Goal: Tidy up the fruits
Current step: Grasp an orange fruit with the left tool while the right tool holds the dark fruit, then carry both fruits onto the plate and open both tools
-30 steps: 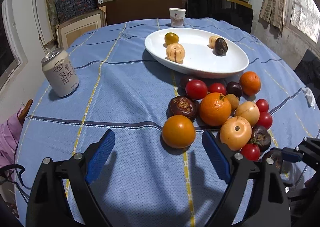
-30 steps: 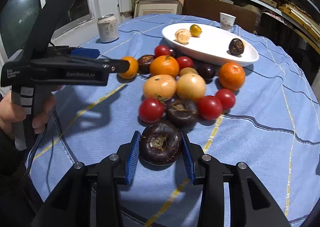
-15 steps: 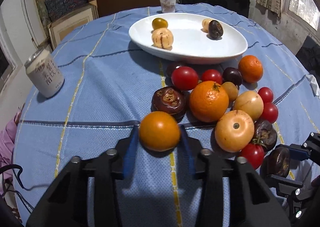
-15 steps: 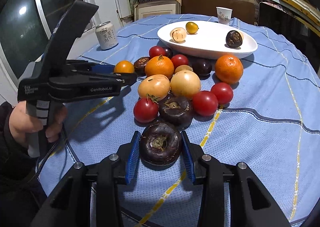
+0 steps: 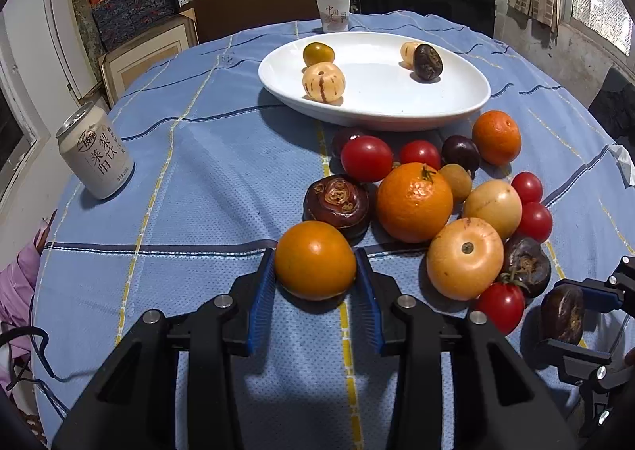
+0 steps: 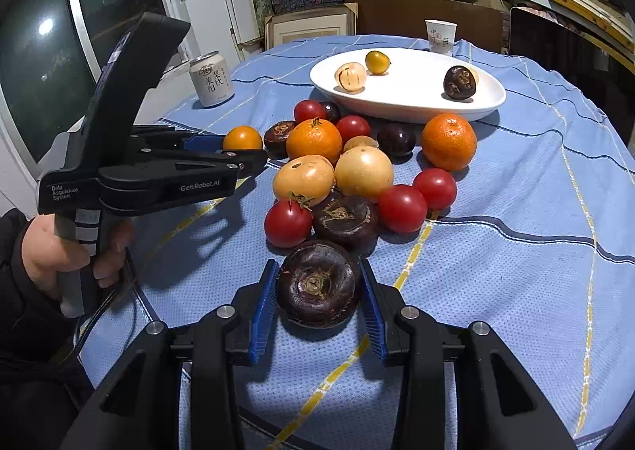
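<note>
**Now both grippers have fruit in hand**

Just now the left gripper (image 5: 315, 283) has been closing its jaws, which stood spread wide a second ago with nothing between them; its blue pads now pinch the orange tomato (image 5: 314, 259) on either flank. The right gripper (image 6: 317, 291) is likewise clamped on a dark water chestnut (image 6: 317, 283), as it was a second back. With two pieces secured, my judgement is that the picking step is finished and the carry to the white plate (image 5: 456, 108) comes next.

Relative to that plate, the orange tomato sits on the table at the near edge of the fruit pile, on the side towards the drink can (image 5: 95, 156); the chestnut lies nearer the camera than the pile, well short of the plate. Four small fruits already rest in the plate.

The tomato is nearly round, so it has no clear long axis; no stem end shows. The chestnut is a squat disc, its short axis tilted up toward the right wrist camera, its scarred crown facing the lens.
</note>
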